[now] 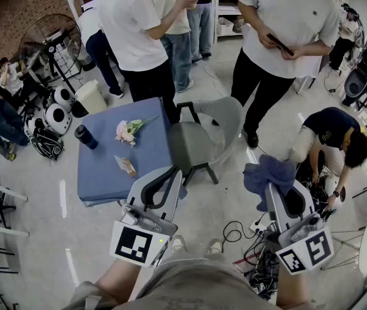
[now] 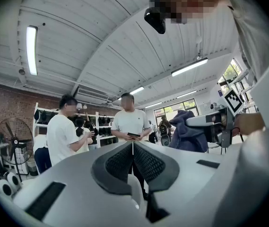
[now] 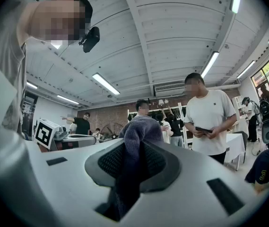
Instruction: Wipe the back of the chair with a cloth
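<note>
Holding blue cloth (image 1: 268, 175): clamped in the right claw (image 1: 277, 191), bunched over its tip. Left claw (image 1: 169, 178): jaws together, nothing between. Grey chair (image 1: 199, 141): ahead between both claws, apart from the cloth, beside the blue counter (image 1: 102, 173).

Cannot identify small item (image 1: 125, 165) on table (image 1: 99, 166) left of chair (image 1: 199, 141): too small. Cannot see table corner nearest chair: behind left gripper (image 1: 172, 173). Cannot see cloth (image 1: 267, 173) end within right gripper (image 1: 273, 189) jaws.
</note>
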The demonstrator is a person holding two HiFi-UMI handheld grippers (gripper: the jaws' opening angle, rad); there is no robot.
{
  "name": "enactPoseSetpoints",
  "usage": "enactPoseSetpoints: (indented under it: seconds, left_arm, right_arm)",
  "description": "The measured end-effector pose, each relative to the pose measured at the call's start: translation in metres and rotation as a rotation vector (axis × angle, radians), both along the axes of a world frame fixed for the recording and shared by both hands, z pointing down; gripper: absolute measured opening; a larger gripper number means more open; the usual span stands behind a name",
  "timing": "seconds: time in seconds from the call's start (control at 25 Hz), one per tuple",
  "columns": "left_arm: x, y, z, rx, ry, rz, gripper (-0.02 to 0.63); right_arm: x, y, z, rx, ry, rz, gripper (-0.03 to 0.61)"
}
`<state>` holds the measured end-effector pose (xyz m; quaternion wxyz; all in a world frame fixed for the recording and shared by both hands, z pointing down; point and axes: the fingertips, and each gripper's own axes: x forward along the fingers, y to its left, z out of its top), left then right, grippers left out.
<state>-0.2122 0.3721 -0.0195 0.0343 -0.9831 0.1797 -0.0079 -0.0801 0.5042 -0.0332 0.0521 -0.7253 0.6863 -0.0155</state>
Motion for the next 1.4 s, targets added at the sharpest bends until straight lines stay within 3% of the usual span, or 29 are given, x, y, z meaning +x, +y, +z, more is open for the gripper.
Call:
enactPoseSetpoints:
  seconds: [0.24,0.88,1.0,1.16,1.2,1.28,1.4]
  left_arm:
    - [0.009,0.004,0.0,0.023,0.001,-0.006,0.023]
    - [0.055,0.047,0.014,0.021,-0.022,-0.046,0.023]
    - [0.066,0.058,0.014,0.058,-0.019,-0.052,0.023]
    - [0.069,0.059,0.013,0.064,-0.002,-0.115,0.025]
    - [0.068,0.056,0.015,0.053,-0.003,-0.131,0.031]
    - [0.067,0.049,0.019,0.036,-0.008,-0.14,0.142]
    - [0.071,0.045,0.021,0.03,-0.005,-0.137,0.153]
  right_arm:
    - [0.009,0.005,-0.003,0.031,-0.04,-0.011,0.084]
    - [0.054,0.035,0.018,0.009,-0.053,-0.078,0.084]
    - [0.065,0.044,0.021,0.003,-0.052,-0.099,0.084]
    - [0.074,0.046,0.025,0.003,-0.061,-0.114,0.084]
    - [0.075,0.045,0.027,0.002,-0.066,-0.117,0.084]
    - [0.076,0.041,0.031,0.0,-0.072,-0.123,0.086]
    - [0.083,0.037,0.036,-0.002,-0.076,-0.124,0.084]
